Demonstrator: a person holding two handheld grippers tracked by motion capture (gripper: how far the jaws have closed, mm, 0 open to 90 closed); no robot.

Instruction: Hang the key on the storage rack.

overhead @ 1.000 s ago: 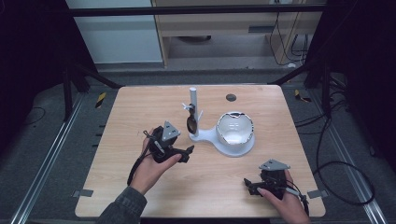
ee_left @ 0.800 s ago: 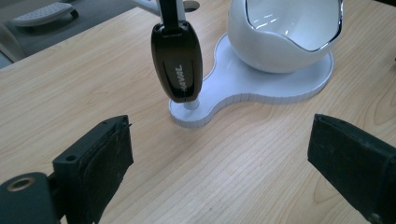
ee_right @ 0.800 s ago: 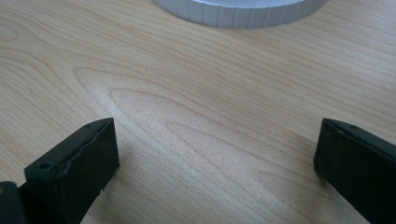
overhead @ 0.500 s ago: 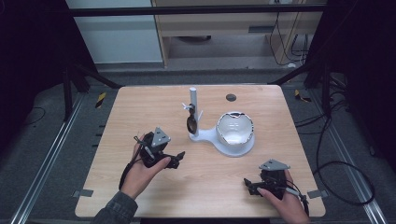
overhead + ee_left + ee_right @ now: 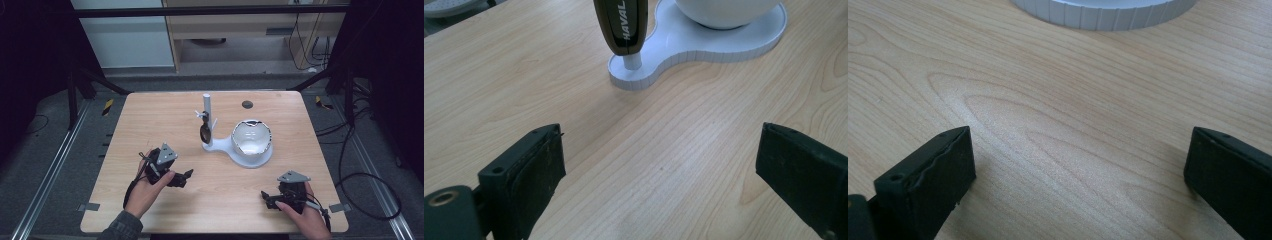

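— What is seen on the surface (image 5: 150, 125)?
— A white stand (image 5: 235, 152) is set near its middle, with a bowl (image 5: 251, 138) on it and a brown spoon (image 5: 204, 131) hung from its post.
— And each tool?
— The left tool (image 5: 181, 178) and right tool (image 5: 267, 199) are held wide open, empty, near the front edge.

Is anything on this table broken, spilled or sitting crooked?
Nothing stands out. The white stand sits flat on the table, the bowl rests in it, and a dark key fob hangs from its post. No spills are visible.
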